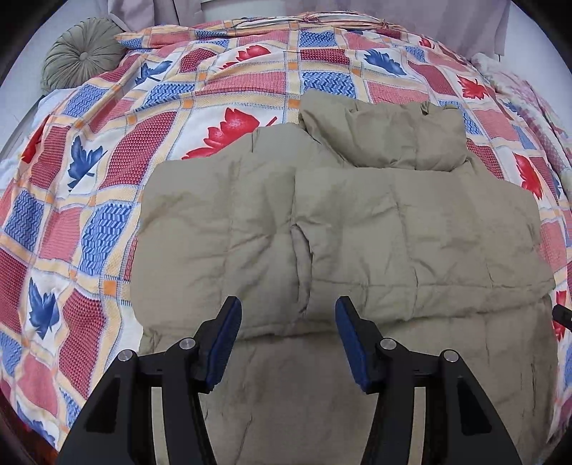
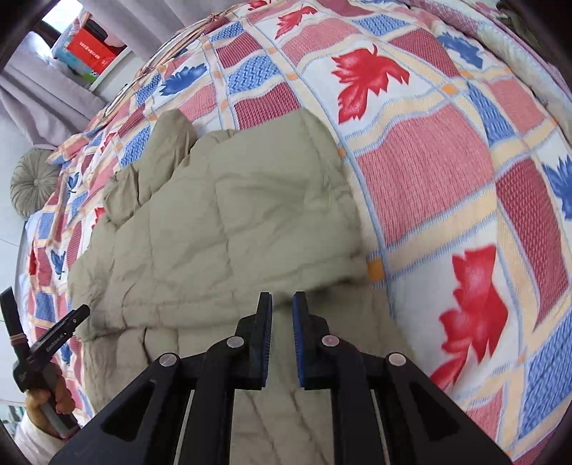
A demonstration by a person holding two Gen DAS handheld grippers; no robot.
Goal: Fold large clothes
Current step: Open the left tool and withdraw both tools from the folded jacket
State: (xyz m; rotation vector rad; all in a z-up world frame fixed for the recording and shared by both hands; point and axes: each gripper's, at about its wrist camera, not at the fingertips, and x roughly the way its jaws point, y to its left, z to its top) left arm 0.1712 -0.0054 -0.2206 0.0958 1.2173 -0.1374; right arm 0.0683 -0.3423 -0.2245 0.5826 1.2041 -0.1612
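A beige padded jacket (image 1: pixel 339 229) lies on the bed, its sleeves folded in over the body and its hood (image 1: pixel 386 136) at the far end. My left gripper (image 1: pixel 286 314) is open and empty, hovering over the jacket's near part. In the right wrist view the jacket (image 2: pixel 221 229) fills the left middle. My right gripper (image 2: pixel 282 304) stands above its near right corner with the jaws a narrow gap apart and nothing between them. The left gripper (image 2: pixel 50 343) shows at the left edge, held in a hand.
A quilt (image 1: pixel 107 200) with red and blue leaf squares covers the bed (image 2: pixel 447 186). A round green cushion (image 1: pixel 84 53) lies at the far left corner. Curtains (image 1: pixel 429 14) hang behind. A red box (image 2: pixel 93 50) sits on a shelf.
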